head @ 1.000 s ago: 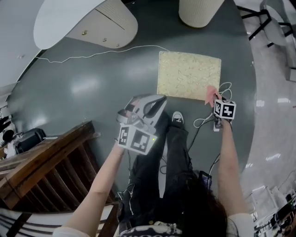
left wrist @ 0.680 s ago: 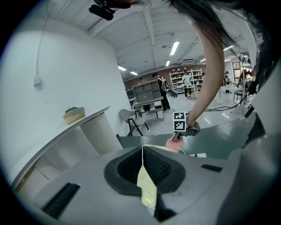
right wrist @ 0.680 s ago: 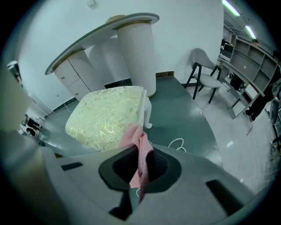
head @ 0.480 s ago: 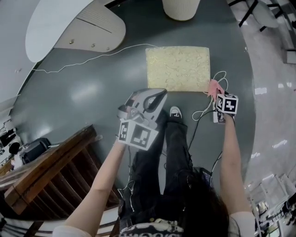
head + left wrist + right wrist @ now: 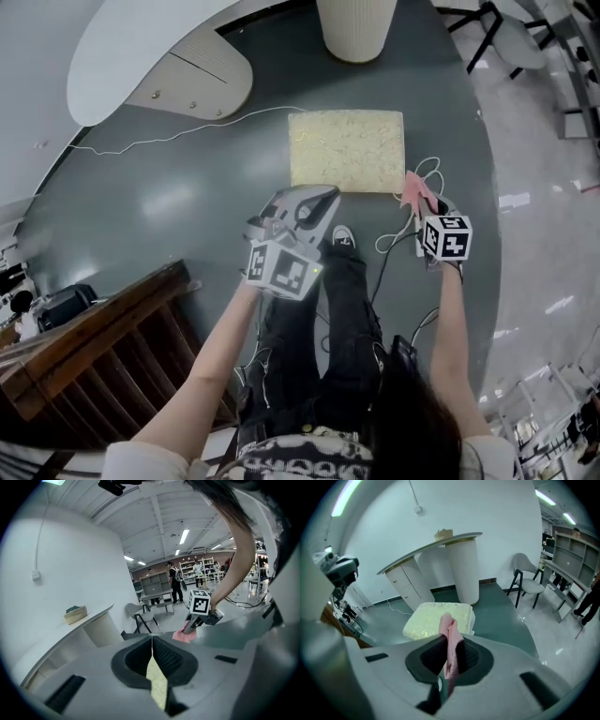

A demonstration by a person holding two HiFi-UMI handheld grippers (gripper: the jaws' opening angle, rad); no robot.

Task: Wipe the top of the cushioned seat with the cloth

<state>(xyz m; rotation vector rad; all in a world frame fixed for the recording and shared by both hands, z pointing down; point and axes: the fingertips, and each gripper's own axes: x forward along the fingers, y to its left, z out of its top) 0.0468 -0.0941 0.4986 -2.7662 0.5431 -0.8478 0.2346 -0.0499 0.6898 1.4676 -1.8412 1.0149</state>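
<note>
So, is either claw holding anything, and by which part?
Right claw pinches the pink fabric cloth at a bunched fold, one end poking past the tips. Left claw is shut, empty.

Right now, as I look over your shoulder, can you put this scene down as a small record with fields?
Seat: pale yellow cushioned seat, square, standing on the dark floor
Cloth: pink cloth, sticking out past the claw tips by the seat's near right corner; whether it touches the seat cannot be told
Right claw: right claw shut on the cloth
Left claw: left claw shut, nothing in it
Wiping: not visibly begun
</note>
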